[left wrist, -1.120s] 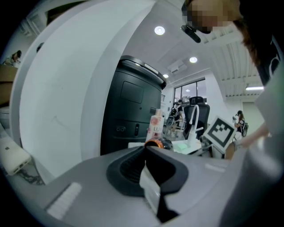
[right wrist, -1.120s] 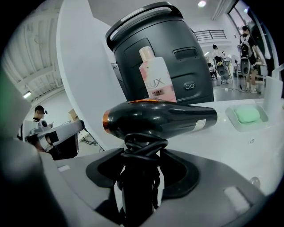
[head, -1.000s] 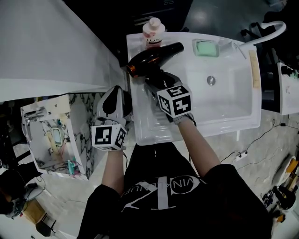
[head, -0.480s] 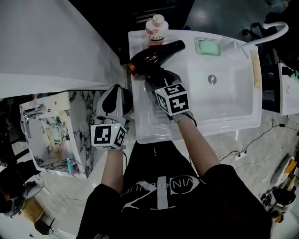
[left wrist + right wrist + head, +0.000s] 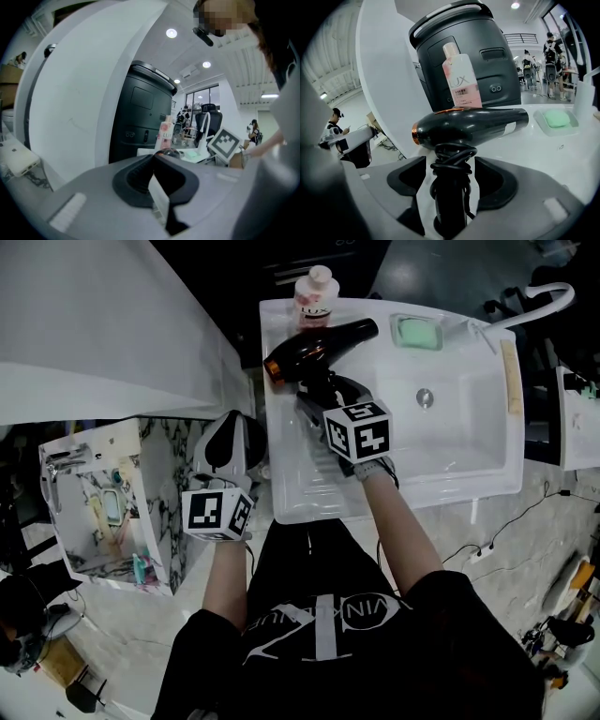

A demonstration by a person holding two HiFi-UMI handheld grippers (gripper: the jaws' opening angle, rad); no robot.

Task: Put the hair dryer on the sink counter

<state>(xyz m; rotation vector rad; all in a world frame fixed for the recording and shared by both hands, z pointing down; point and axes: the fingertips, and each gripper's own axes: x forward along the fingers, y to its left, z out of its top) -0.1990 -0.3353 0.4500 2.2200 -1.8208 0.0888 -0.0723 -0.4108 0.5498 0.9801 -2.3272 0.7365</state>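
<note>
Keeping our left gripper (image 5: 231, 423) left of centre, jaws clenched on nothing, we see the hair dryer (image 5: 319, 348) lying on the sink counter (image 5: 291, 474) at upper centre. Our right gripper (image 5: 322, 395) has just been opening its jaws, which stand clear of the cord-wrapped handle between them.

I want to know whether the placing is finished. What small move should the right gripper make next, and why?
Probably draw the right gripper straight back. The hair dryer lies on the sink counter, and the jaws have just been opening: its cord-wrapped handle is between them, with gaps on both sides, so a straight pull should not drag it.
</note>
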